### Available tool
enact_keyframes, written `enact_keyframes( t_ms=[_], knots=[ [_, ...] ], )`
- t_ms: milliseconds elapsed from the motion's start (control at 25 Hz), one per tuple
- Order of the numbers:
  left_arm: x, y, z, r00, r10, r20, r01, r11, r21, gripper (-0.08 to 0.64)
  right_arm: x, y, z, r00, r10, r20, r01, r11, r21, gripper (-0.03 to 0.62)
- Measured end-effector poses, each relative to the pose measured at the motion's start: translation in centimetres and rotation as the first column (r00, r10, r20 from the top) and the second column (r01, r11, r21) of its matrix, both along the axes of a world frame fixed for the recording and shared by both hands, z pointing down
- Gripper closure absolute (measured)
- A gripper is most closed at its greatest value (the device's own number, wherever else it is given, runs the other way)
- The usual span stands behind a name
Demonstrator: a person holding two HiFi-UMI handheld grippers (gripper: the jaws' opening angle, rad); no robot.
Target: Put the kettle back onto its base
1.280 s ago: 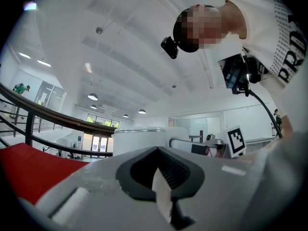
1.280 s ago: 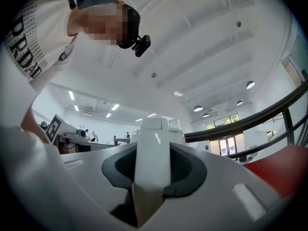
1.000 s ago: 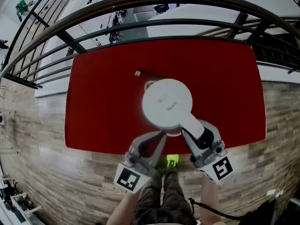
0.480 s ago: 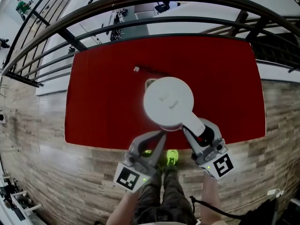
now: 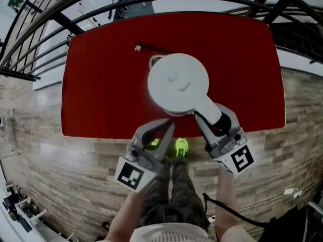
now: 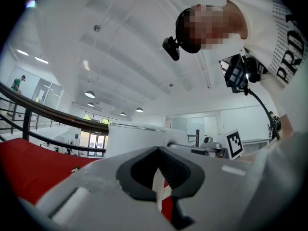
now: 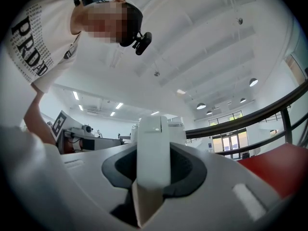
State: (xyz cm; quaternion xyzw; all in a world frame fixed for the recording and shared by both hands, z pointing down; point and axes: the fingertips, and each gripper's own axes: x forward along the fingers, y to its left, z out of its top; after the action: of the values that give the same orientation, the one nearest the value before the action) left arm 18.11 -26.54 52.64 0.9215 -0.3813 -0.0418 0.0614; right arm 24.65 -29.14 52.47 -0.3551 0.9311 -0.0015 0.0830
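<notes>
I have the white plastic electric kettle (image 5: 177,83) in the right gripper (image 5: 213,116). Its jaws are clenched on the kettle's white handle (image 7: 153,148), which fills the space between the dark pads in the right gripper view. The left gripper (image 5: 166,126) carries nothing. Its jaws are closed together with only a thin sliver between the pads, and it sits near the kettle's body on my side, not touching it as far as I can see.

From the head view, the kettle's round lid sits over the middle of the red rectangular table (image 5: 101,84). The pale round base (image 5: 155,61) peeks out from under the kettle's far left edge, and its thin dark cord (image 5: 151,48) trails off toward the far left of the table. That crescent of base tells me the kettle is not centred over it; it is offset toward me and to the right.

I judge the pickup and most of the carry done. What remains is the last shift over the base, the lowering until the kettle seats, and then the release of the handle. Looking straight down, I cannot tell how high the kettle is above the base or the table.
</notes>
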Motion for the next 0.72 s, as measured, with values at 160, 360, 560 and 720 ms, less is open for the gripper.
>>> enact_keyframes(
  t_ms=[160, 360, 560, 720],
  knots=[
    [1.3, 0.2, 0.4, 1.000, 0.004, -0.013, -0.004, 1.000, -0.011, 0.563, 0.4, 0.4, 0.1, 1.000, -0.010, 0.019, 0.010, 1.000, -0.029, 0.469],
    [0.9, 1.0, 0.3, 1.000, 0.000, -0.007, 0.000, 1.000, -0.008, 0.563, 0.6, 1.1, 0.4, 1.000, -0.007, -0.001, 0.007, 1.000, -0.029, 0.469],
    [-0.4, 1.4, 0.4, 1.000, 0.001, -0.027, -0.002, 1.000, -0.014, 0.563, -1.1, 0.9, 0.0, 1.000, 0.028, -0.001, -0.028, 0.999, -0.017, 0.469],
    [-0.7, 2.0, 0.7, 1.000, 0.018, -0.022, -0.019, 1.000, -0.018, 0.563, -0.6, 1.0, 1.0, 0.998, 0.060, 0.008, -0.059, 0.998, -0.032, 0.471]
  ],
)
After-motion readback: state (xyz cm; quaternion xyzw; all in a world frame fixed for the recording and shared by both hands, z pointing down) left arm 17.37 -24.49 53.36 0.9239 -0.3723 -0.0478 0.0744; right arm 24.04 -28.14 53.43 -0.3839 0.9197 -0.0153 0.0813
